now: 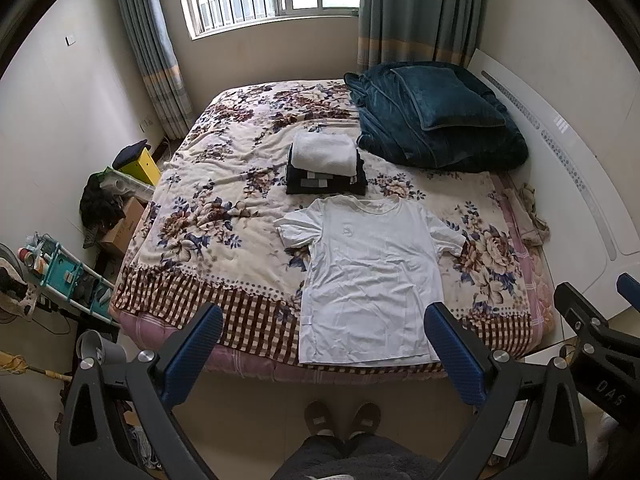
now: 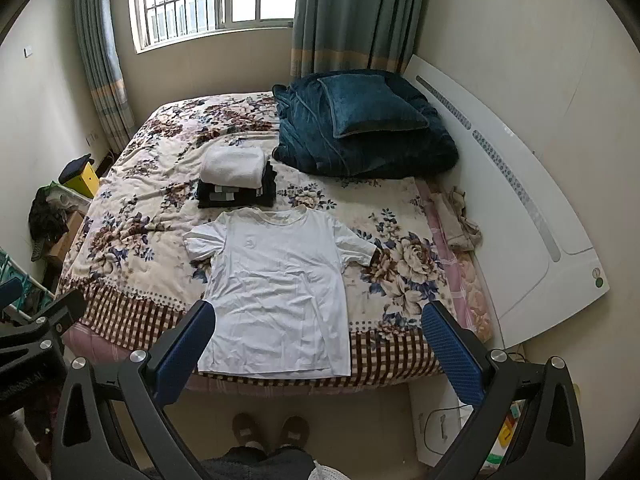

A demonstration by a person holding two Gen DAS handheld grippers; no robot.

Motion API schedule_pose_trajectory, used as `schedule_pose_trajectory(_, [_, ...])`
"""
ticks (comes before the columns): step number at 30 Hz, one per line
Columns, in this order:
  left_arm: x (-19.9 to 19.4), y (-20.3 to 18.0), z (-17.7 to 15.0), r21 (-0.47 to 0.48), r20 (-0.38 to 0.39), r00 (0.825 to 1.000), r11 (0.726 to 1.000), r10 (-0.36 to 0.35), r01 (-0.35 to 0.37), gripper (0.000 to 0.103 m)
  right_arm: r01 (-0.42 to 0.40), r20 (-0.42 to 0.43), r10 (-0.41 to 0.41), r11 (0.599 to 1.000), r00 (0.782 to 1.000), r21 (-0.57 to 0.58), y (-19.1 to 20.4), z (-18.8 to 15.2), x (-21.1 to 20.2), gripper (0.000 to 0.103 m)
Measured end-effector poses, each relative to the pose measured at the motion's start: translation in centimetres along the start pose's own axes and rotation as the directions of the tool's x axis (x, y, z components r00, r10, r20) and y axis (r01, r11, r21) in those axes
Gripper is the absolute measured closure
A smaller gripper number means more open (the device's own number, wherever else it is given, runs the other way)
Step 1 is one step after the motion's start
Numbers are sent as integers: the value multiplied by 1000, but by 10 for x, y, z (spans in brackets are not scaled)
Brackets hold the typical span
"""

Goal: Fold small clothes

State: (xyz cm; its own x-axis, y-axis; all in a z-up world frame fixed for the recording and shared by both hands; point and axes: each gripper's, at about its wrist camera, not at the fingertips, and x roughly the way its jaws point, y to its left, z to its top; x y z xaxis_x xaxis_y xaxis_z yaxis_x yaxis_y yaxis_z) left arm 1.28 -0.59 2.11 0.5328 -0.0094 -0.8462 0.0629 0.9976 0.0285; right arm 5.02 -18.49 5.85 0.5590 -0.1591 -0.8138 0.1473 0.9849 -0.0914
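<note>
A: How far along does the folding look?

B: Partly done, I'd say. A stack of folded clothes (image 1: pixel 325 168) sits in the middle of the bed (image 1: pixel 200 216), a white piece on top of dark ones, just beyond the collar of the white T-shirt (image 1: pixel 368 276)

A: And the T-shirt itself?

B: Spread flat, face up, sleeves out, hem at the near edge of the bed. No fold in it yet, so it seems the next piece to do

A: What about the grippers?

B: The left gripper (image 1: pixel 324 344) and the right gripper (image 2: pixel 320 340) both hang above the near edge with jaws wide apart, nothing between them, neither touching the cloth

A: Anything else waiting?

B: A crumpled beige cloth (image 2: pixel 456 220) lies by the headboard; whether it belongs to the job I cannot tell
</note>
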Motion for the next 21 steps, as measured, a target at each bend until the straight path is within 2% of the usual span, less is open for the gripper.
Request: schedule_pose_trajectory(21, [-4, 1, 4, -3, 17, 1000, 1000, 5, -5, 0, -5, 12, 5, 1000, 1000, -1, -1, 9, -7, 0])
